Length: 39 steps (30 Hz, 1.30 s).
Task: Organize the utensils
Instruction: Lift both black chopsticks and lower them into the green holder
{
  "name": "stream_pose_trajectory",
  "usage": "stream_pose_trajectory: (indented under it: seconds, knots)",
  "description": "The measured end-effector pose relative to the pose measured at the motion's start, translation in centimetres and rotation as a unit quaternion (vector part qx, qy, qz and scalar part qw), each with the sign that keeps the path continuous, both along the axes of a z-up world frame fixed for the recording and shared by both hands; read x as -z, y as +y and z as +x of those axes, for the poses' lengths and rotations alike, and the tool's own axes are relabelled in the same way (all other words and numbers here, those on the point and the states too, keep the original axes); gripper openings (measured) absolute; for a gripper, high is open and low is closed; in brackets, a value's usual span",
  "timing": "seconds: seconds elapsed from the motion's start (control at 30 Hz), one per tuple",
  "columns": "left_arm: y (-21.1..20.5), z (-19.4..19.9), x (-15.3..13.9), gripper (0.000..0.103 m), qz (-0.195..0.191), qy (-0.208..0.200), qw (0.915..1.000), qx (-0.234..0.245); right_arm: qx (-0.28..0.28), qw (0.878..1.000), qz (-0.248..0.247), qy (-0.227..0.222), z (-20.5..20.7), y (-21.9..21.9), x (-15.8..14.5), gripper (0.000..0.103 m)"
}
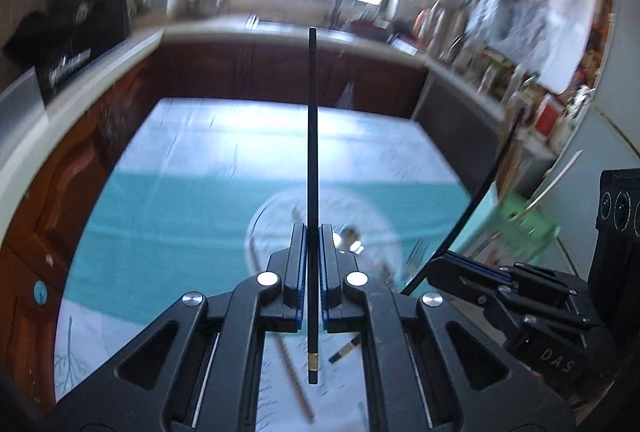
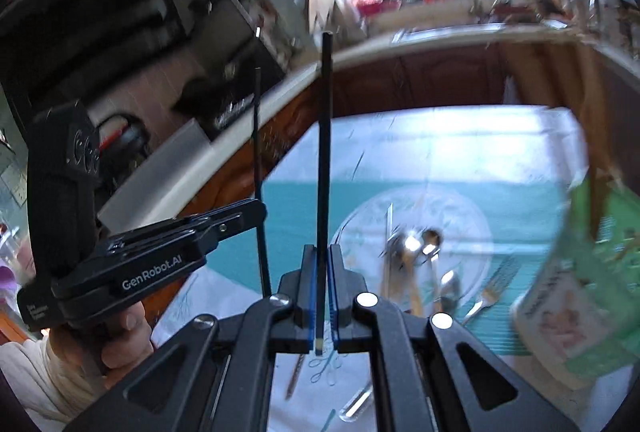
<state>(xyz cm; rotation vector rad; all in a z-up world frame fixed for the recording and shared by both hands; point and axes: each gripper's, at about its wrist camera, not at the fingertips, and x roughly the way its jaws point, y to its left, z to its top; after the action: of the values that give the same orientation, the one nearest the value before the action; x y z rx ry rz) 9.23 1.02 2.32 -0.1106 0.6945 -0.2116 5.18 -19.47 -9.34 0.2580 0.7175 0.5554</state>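
Each claw, left (image 1: pixel 313 232) and right (image 2: pixel 323 252), clamped one thin black chopstick (image 1: pixel 312 152) (image 2: pixel 324 152) above a clear glass plate (image 2: pixel 472 228) of metal spoons (image 2: pixel 424 244).

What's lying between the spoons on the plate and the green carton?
A fork lies between spoons and carton, tines toward the plate, in the right wrist view.

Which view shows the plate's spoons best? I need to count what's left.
The right wrist view: the spoons lie unobstructed on the glass plate. In the left wrist view the left gripper hides all but one spoon bowl.
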Motion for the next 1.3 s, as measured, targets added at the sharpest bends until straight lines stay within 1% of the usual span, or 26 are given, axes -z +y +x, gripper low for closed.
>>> stream_pose_trajectory:
  seconds: [0.1,0.23,0.37,0.47,0.53,0.63,0.73,0.8,0.93,1.07,1.2,1.3]
  knots:
    - [-2.0,-1.4,-2.5,0.003,-0.006,-0.04,0.999,0.018,0.025,0.999,0.012,-0.037,-1.3,-2.2,-2.4,0.004]
    - [-5.2,-3.4,-5.8,0.003,-0.012,-0.092,0.9943,0.053,0.052,0.996,0.017,-0.071,-2.1,-4.4,-5.3,0.004]
    - [-9.5,-5.0,-8.4,0.003,-0.02,-0.126,0.9879,0.088,0.084,0.992,0.025,-0.096,-3.3,-6.9,-7.7,0.004]
    - [-12.4,-5.9,-10.1,0.003,-0.034,-0.147,0.9823,0.111,0.117,0.986,0.017,-0.12,-4.1,-8.7,-9.4,0.004]
    - [-14.1,-5.9,-11.0,0.003,-0.049,-0.159,0.9783,0.123,0.135,0.983,0.011,-0.127,-4.7,-9.9,-10.0,0.004]
    - [-16.5,-5.6,-11.8,0.003,-0.062,-0.181,0.9727,0.131,0.163,0.978,-0.003,-0.133,-4.8,-11.7,-10.4,0.004]
    - [-18.3,-4.3,-11.7,0.003,-0.074,-0.19,0.97,0.132,0.181,0.975,-0.019,-0.129,-4.6,-12.9,-10.3,0.004]
    - [-19.6,-2.9,-11.2,0.003,-0.079,-0.191,0.97,0.128,0.192,0.973,-0.026,-0.126,-4.1,-13.4,-10.0,0.004]
    - [-21.3,0.7,-9.6,0.003,-0.088,-0.176,0.9732,0.119,0.209,0.969,-0.038,-0.126,-3.6,-14.4,-9.8,0.004]
    - [-22.0,3.9,-7.6,0.003,-0.098,-0.166,0.975,0.112,0.219,0.966,-0.053,-0.122,-3.1,-14.8,-9.3,0.004]
    - [-22.4,5.0,-5.5,0.003,-0.095,-0.167,0.9752,0.11,0.22,0.964,-0.093,-0.117,-2.2,-14.1,-8.3,0.004]
    - [-22.7,5.4,-4.2,0.003,-0.092,-0.163,0.976,0.112,0.207,0.966,-0.115,-0.107,-1.5,-13.3,-7.5,0.004]
